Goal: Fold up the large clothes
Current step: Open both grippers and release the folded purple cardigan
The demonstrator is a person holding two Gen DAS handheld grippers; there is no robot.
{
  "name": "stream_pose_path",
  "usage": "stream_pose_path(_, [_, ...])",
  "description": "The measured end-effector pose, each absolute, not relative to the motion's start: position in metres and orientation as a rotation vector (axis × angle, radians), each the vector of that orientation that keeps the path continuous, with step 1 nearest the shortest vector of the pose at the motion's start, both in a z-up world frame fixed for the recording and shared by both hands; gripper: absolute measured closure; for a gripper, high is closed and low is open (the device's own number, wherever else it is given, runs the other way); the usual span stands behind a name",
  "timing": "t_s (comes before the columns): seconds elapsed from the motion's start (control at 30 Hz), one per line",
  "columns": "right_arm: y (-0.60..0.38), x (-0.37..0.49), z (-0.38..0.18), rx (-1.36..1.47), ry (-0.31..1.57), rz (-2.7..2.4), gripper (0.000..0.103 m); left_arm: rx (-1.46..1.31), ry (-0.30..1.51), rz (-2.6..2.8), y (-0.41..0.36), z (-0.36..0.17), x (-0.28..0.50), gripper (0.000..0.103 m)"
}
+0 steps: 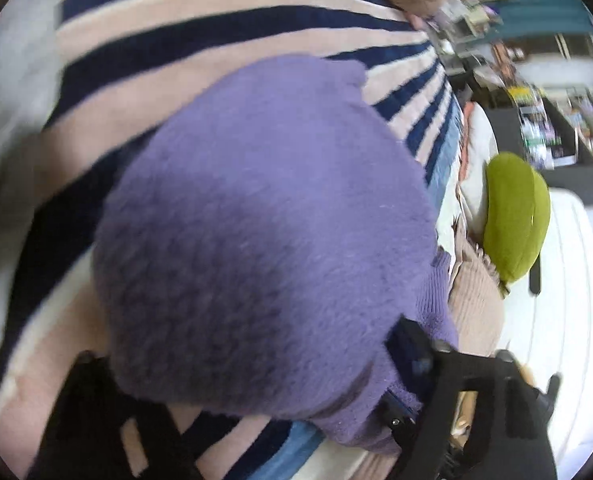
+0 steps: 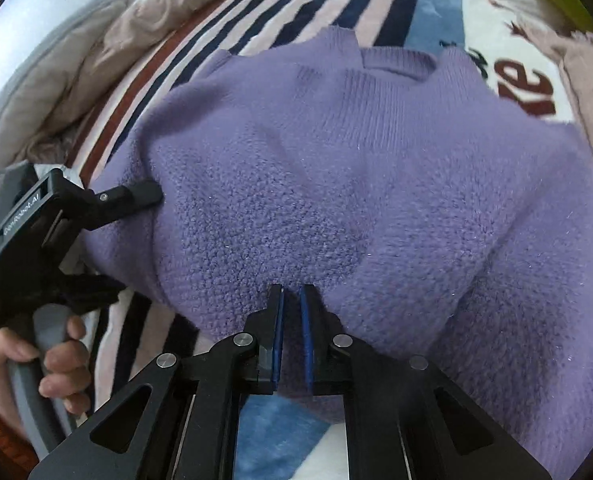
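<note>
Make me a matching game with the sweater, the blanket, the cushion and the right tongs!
Things:
1. sweater
2. blanket
3. cushion
4. right tongs

Descriptions:
A. striped pink, navy and white
B. green
C. closed at the near edge of the knit
D. purple and fuzzy

Pairs: 1-D, 2-A, 3-B, 4-C

Purple fuzzy knit sweater (image 2: 336, 184), part-folded, neck ribbing up top, lying on striped blanket (image 2: 224, 40)
</note>
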State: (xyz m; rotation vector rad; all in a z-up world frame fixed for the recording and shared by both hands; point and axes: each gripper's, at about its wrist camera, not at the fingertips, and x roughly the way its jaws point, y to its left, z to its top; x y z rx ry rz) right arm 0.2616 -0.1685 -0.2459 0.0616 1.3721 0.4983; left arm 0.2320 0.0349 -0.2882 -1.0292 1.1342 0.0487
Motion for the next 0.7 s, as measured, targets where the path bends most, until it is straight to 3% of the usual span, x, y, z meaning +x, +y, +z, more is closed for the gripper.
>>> stream_pose_path(0.07, [-0.167,0.261,-0.245,0.049,1.369,0.499,0.102,-0.957,1.138,0.017,0.030,-0.279,0.241,0.054])
stream_pose_path(0.17, [-0.167,0.262,-0.245,0.053,1.371,0.500,0.102,-0.858,1.131,-0.026,0.021,-0.262,0.251,0.063])
stream_pose_path(0.4, [-0.203,0.258,-0.220,0.151,1.308,0.497,0.099,-0.590,1.055,-0.169,-0.018,-0.206,0.262,0.067])
stream_pose_path(0.7, [-0.325,0.250,-0.153,0.219,1.155,0.326,0.094,-0.376,1.020,-0.448,-0.119,-0.162,0.274,0.069])
